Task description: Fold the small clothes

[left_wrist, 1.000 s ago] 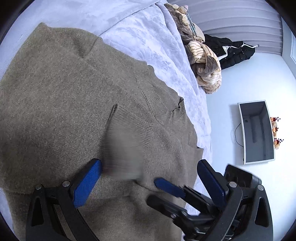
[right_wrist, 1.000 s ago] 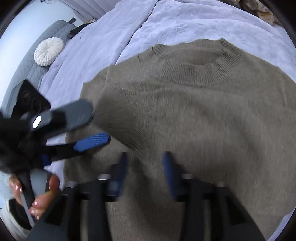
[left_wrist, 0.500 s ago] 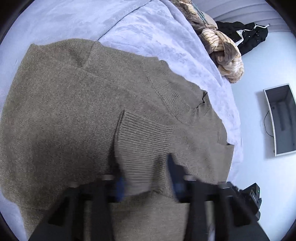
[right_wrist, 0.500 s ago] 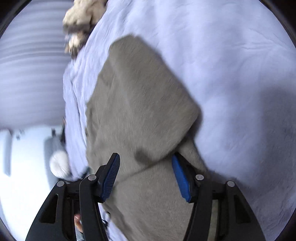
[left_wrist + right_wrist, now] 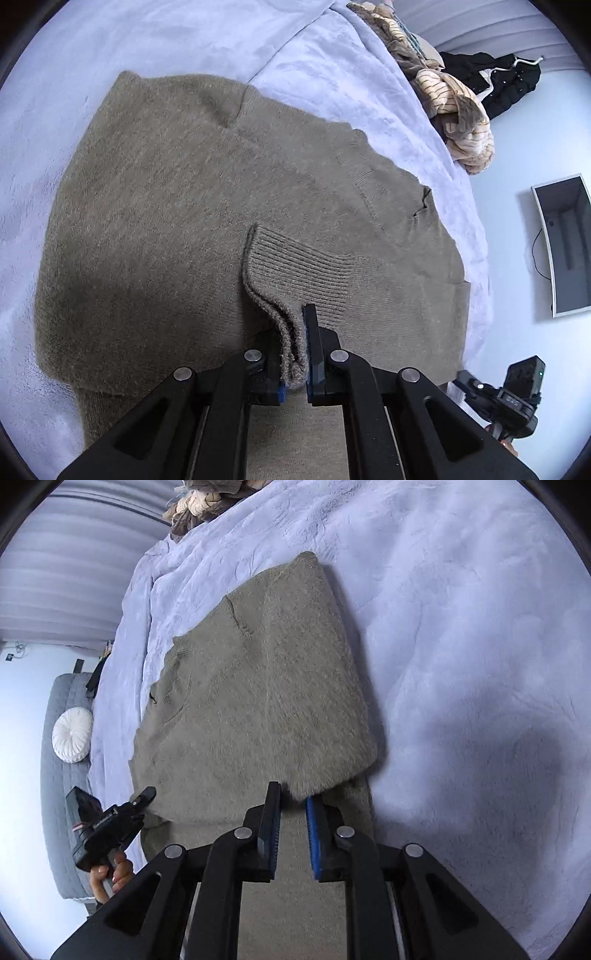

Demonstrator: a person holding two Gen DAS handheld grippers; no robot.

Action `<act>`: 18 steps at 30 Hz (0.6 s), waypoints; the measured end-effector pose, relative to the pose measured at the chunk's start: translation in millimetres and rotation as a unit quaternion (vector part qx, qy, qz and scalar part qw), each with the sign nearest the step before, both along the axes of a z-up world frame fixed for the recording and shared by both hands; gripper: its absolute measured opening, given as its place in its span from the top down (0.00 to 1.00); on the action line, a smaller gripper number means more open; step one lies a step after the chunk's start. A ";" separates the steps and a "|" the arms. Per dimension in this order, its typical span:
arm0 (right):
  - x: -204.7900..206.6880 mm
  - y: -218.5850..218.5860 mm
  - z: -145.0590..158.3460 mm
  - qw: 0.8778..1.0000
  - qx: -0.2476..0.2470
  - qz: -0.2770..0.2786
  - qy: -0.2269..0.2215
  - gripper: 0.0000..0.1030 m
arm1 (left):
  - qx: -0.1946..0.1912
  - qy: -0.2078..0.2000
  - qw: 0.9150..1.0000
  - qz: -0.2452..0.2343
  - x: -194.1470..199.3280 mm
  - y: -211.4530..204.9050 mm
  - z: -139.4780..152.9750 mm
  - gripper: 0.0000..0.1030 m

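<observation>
An olive knit sweater (image 5: 177, 229) lies on a lavender bedspread (image 5: 314, 59), sleeves folded in over the body. My left gripper (image 5: 293, 354) is shut on the ribbed cuff (image 5: 295, 269) of the sleeve lying across the sweater's middle. In the right wrist view the sweater (image 5: 258, 701) stretches away from me. My right gripper (image 5: 293, 812) sits at the near corner of a folded-over sleeve; its jaws stand a narrow gap apart and the fabric edge only reaches the tips. The left gripper (image 5: 140, 799) shows at the sweater's left edge, held by a hand.
A heap of tan striped clothes (image 5: 458, 107) and a black garment (image 5: 506, 81) lie at the bed's far end. A wall screen (image 5: 565, 243) hangs on the right. A grey sofa (image 5: 59, 805) with a round white cushion (image 5: 72, 734) stands left of the bed.
My left gripper has closed on the sleeve cuff. My right gripper swung from the sweater's front to its side and its jaws narrowed at the folded sleeve's corner.
</observation>
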State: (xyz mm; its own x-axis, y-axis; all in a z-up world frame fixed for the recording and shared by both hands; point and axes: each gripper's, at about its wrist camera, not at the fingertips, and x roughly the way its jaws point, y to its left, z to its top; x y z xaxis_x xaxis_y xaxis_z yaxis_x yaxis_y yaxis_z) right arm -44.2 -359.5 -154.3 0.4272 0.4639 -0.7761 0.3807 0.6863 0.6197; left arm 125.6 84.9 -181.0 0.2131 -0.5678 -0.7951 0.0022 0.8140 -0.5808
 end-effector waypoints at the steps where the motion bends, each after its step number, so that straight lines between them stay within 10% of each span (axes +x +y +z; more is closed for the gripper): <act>1: -5.3 -5.5 8.0 1.000 -0.001 -0.005 -0.020 0.63 | 0.005 -0.005 1.000 -0.004 -0.4 -1.1 1.7 0.93; 3: -3.4 -22.4 19.3 0.999 -0.013 -0.035 -0.040 0.35 | 0.015 -0.009 1.000 -0.010 0.3 -4.5 2.8 0.93; 8: 32.4 -58.9 -3.9 0.997 0.018 -0.080 -0.018 0.35 | 0.024 -0.010 1.000 -0.012 -0.6 -7.5 7.4 0.93; 9: 41.0 -61.6 -14.1 0.996 0.042 -0.081 -0.005 0.37 | 0.025 -0.014 1.000 -0.012 -0.4 -9.3 12.0 0.93; 12: 62.6 -49.3 -35.7 0.995 0.085 -0.051 0.026 0.92 | 0.025 -0.041 0.999 -0.017 0.7 -14.4 30.0 0.93; 18: 61.0 -26.0 14.9 0.993 -0.115 0.032 -0.008 0.92 | 0.038 -0.059 0.997 -0.030 0.7 -23.0 34.8 0.93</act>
